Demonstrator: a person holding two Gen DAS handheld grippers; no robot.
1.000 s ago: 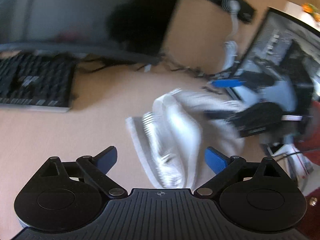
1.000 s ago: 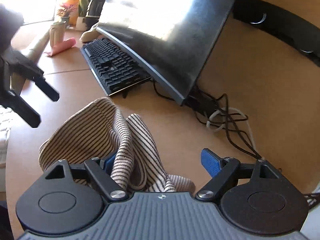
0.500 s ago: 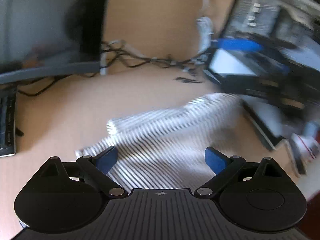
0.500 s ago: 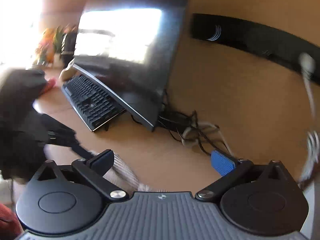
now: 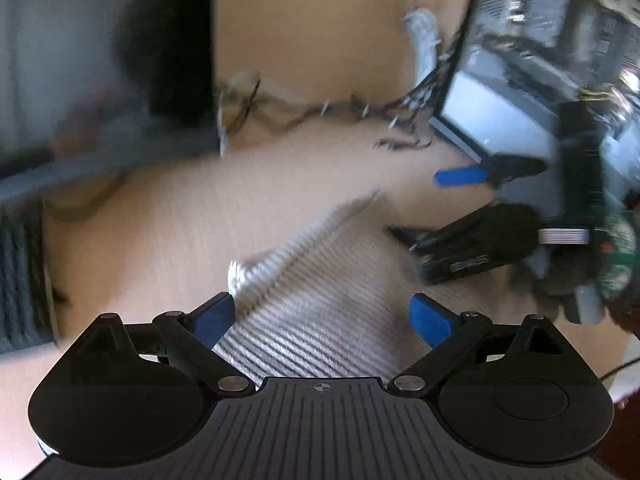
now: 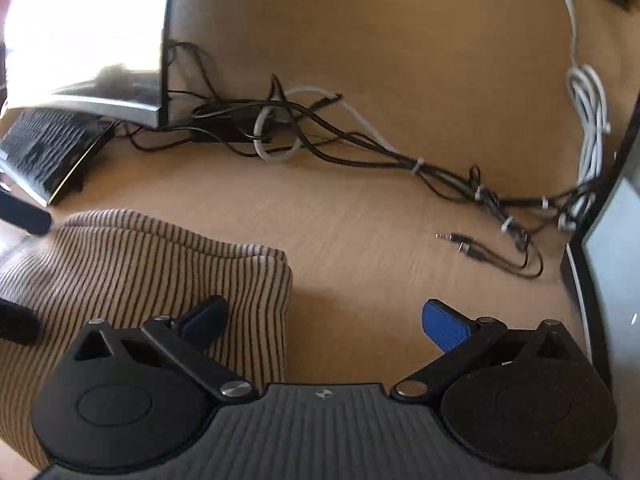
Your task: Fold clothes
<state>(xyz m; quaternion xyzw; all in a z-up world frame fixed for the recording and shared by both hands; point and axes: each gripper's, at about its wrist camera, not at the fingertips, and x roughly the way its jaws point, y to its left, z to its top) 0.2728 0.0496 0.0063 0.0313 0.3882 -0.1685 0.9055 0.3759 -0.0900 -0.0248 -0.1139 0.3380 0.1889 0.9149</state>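
Pointing down at a slant toward the wooden surface [image 6: 360,216], the right gripper [image 6: 324,320] has its jaws spread wide, clamped on nothing. Its left finger hangs over the near corner of the striped garment [image 6: 140,264], which lies folded on the surface; its right finger stands over bare wood, with the cloth's edge running between the two.

The left gripper [image 5: 320,316] also tilts downward, jaws wide apart, and the same striped garment [image 5: 316,312] fills the space between them without the pads pressing on it. This view is smeared, so detail is poor.

Beyond the right jaws, only the right wrist view shows a loose audio plug [image 6: 456,238] ahead and to the right. Farther off lies a tangle of black and white cables [image 6: 288,128], a coiled white cord [image 6: 588,120] hanging at the far right, and to the far left a black keyboard [image 6: 48,152] under a curved monitor [image 6: 92,36].

Only the left wrist view shows the other gripper from outside, ahead and to the right, and an open computer case [image 5: 560,32] behind it. No writing can be read in either view.
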